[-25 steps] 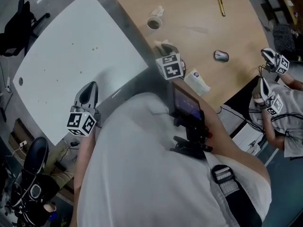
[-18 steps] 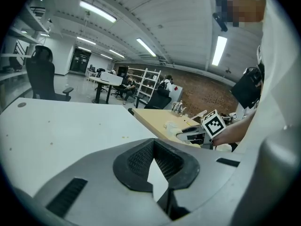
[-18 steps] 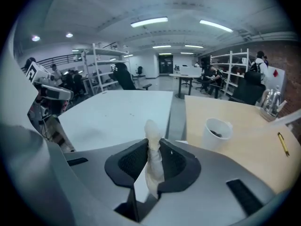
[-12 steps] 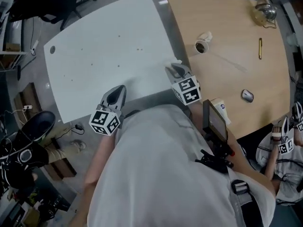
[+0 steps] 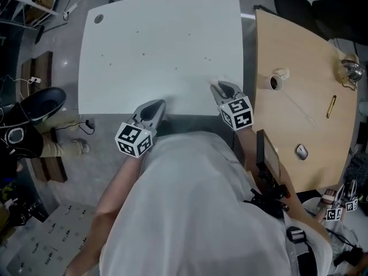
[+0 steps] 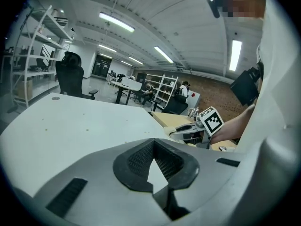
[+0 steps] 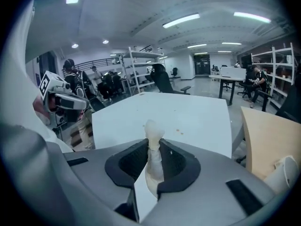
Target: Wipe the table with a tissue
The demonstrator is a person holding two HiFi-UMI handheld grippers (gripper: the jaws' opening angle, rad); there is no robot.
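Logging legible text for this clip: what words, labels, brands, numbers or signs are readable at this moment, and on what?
No readable text anywhere in these views.
Left marker cube: black-and-white square patterns only, no letters.
Right marker cube: the same, patterns only.
Screen at the person's chest: seen nearly edge-on, unreadable.
Tissue: plain, no print.

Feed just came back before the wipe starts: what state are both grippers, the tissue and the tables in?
Left gripper: shut, nothing held.
Right gripper: shut on the tissue.
Tissue: bunched, standing up out of the jaws.
White table: a few small specks on it.
Cup: upright on the wooden table.
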